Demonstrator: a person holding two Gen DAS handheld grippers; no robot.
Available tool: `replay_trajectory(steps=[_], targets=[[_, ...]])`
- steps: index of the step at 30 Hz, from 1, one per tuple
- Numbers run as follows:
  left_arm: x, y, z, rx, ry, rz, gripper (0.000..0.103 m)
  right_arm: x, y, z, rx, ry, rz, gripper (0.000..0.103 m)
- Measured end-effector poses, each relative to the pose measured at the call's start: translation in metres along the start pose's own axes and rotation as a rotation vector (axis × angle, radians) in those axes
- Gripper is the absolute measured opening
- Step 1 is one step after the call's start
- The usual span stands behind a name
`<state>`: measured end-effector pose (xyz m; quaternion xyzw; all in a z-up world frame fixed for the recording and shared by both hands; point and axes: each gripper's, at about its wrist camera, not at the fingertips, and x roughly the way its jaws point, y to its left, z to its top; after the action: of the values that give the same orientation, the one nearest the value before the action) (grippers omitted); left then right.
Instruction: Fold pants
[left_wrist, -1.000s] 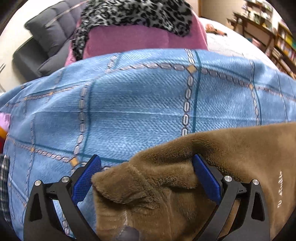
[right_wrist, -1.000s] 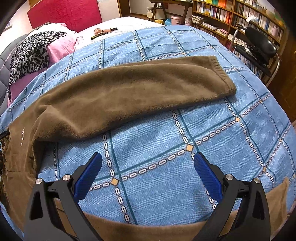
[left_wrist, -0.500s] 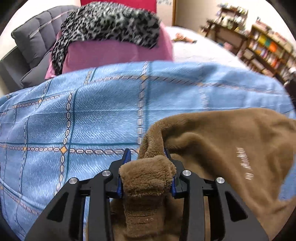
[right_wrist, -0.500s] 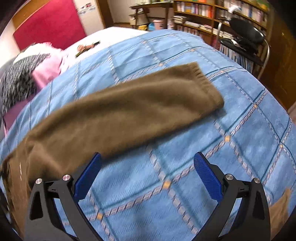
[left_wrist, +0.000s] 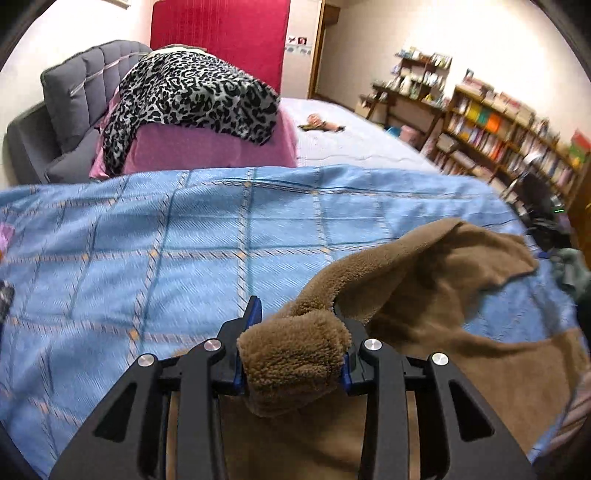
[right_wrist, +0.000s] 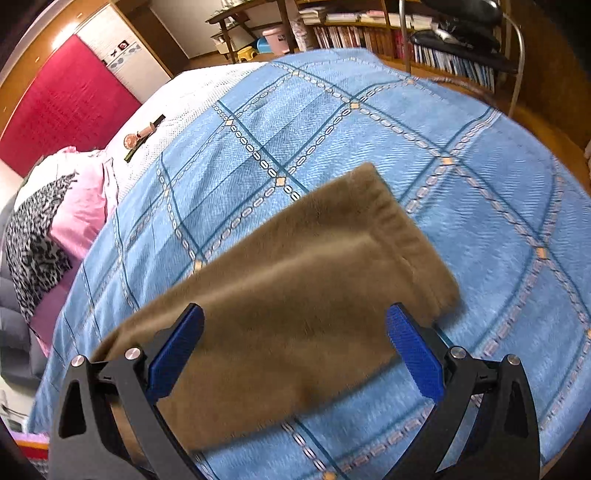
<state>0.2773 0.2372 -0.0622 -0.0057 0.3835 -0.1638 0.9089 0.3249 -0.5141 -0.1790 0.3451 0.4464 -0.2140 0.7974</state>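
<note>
- The left gripper (left_wrist: 293, 341) is clamped on a thick bunched fold of the brown fleece pants (left_wrist: 436, 280), the blue pads pressing the fabric from both sides.
- From that grip the cloth is lifted off the blue checked bedspread (left_wrist: 147, 240); it rises in a ridge and drapes away to the right, with more brown fabric lying below and beside the gripper.
- The right gripper (right_wrist: 293, 350) has its jaws spread wide, holding nothing; the blue pads stand apart to either side of one pant leg, above it.
- In the right wrist view that pant leg (right_wrist: 295, 295) lies flat and diagonal on the bedspread, its hemmed cuff (right_wrist: 413, 236) pointing to the upper right.
- Beyond the bedspread, a leopard-print cloth (left_wrist: 192, 96) is draped over a pink pillow (left_wrist: 207, 151) against a grey padded headboard (left_wrist: 77, 88).
- Bookshelves (left_wrist: 509, 129) line the far wall on the right, blurred.
</note>
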Motion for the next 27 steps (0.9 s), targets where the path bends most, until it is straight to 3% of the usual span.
replay_trajectory(steps=[3, 7, 10, 16, 20, 23, 24, 25, 27], targets=[[-0.024, -0.007, -0.025, -0.013, -0.003, -0.02, 0.035, 0.018, -0.005, 0.01, 0.063, 0.038, 0.009, 0.101], [-0.048, -0.014, -0.053, -0.003, 0.004, -0.003, 0.035, 0.031, -0.007, 0.022, 0.089, 0.029, -0.02, 0.101], [-0.064, -0.008, -0.072, -0.05, 0.011, 0.008, 0.035, 0.039, -0.01, 0.032, 0.112, 0.034, -0.033, 0.101], [-0.066, 0.008, -0.101, -0.128, 0.05, 0.039, 0.035, 0.05, -0.031, 0.048, 0.256, 0.072, 0.008, 0.101], [-0.062, 0.013, -0.112, -0.146, 0.068, 0.048, 0.035, 0.052, -0.031, 0.054, 0.251, 0.072, -0.021, 0.098], [-0.063, 0.014, -0.113, -0.15, 0.061, 0.048, 0.035, 0.054, -0.03, 0.054, 0.234, 0.094, -0.116, 0.072], [-0.063, 0.015, -0.112, -0.152, 0.059, 0.049, 0.035, 0.052, -0.03, 0.054, 0.229, 0.097, -0.144, 0.058], [-0.064, 0.015, -0.11, -0.151, 0.055, 0.049, 0.035, 0.049, -0.031, 0.054, 0.22, 0.098, -0.162, 0.044], [-0.067, 0.015, -0.106, -0.143, 0.042, 0.054, 0.035, 0.041, -0.037, 0.051, 0.212, 0.101, -0.149, 0.029]])
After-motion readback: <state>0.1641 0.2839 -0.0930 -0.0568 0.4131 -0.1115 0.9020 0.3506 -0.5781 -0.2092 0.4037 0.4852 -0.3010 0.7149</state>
